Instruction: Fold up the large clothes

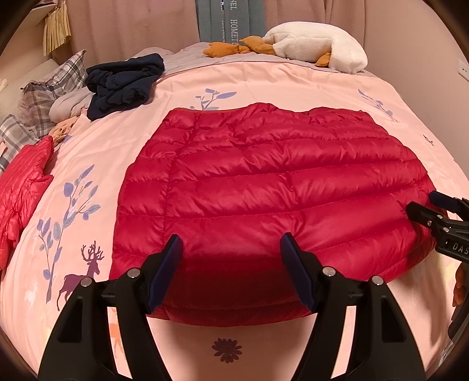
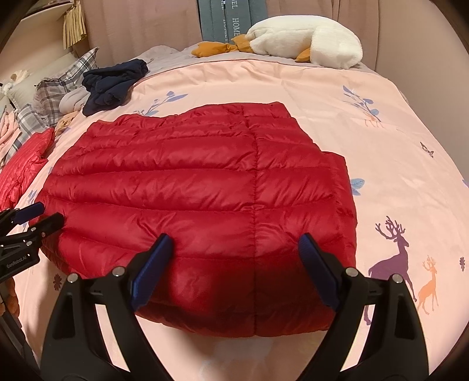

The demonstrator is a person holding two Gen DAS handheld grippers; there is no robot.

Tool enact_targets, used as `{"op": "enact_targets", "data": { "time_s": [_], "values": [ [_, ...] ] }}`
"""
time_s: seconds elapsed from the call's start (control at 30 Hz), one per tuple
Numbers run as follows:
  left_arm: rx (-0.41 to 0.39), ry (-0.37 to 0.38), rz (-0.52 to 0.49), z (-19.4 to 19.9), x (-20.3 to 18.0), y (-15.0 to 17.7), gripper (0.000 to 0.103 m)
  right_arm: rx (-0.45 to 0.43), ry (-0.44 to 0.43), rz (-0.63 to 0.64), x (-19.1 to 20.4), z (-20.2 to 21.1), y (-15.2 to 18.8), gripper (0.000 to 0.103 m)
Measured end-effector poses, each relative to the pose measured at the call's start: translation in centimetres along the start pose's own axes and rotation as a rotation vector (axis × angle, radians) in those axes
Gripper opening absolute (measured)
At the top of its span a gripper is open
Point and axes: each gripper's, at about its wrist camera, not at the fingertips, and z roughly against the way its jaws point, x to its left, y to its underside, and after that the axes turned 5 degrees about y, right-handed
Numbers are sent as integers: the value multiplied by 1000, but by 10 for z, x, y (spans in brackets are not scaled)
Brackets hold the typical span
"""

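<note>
Beyond both tools, at the far edge of the bed point(image 1: 307, 85), grey upright panels point(image 1: 231, 20) carry white lettering: "HOMET" and "NEL" read in the left wrist view, "HOME" and "EL" in the right wrist view; the rest is cut off. On the body of the right tool as seen from the left wrist camera, the letters "DAS" show. On the body of the left tool as seen from the right wrist camera, "GenRobot.AI" can be read.

Left tool point(image 1: 231, 274): fingers wide apart, blue pads point(image 1: 165, 272) facing each other, nothing between them. It hovers at the near hem of the red quilted down jacket point(image 1: 263, 190); contact with the fabric cannot be confirmed.

Right tool point(image 2: 234, 269): fingers likewise spread wide, holding nothing, poised at the near hem of the same jacket point(image 2: 190, 190). From the left wrist camera its tip point(image 1: 422, 209) sits at the jacket's right edge, fingers parted there too.

The jacket lies flat directly ahead of both tools, on the pink bedcover printed with deer and blue leaf sprigs.

Ahead and to the left of the tools: a dark navy garment point(image 1: 123, 83) bunched up, plaid pillows point(image 1: 49, 88) beside it, and a second red quilted item point(image 1: 20, 190) at the far left. Ahead and to the right of the left tool: a white goose plush toy point(image 1: 316, 47) with orange bill and feet.
</note>
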Motion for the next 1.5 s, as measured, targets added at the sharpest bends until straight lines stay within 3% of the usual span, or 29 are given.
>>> {"op": "enact_targets", "data": {
  "time_s": [1.5],
  "values": [
    [21, -93, 92, 6, 54, 18, 71, 18, 92, -48, -32, 6, 13, 90]
  ]
}}
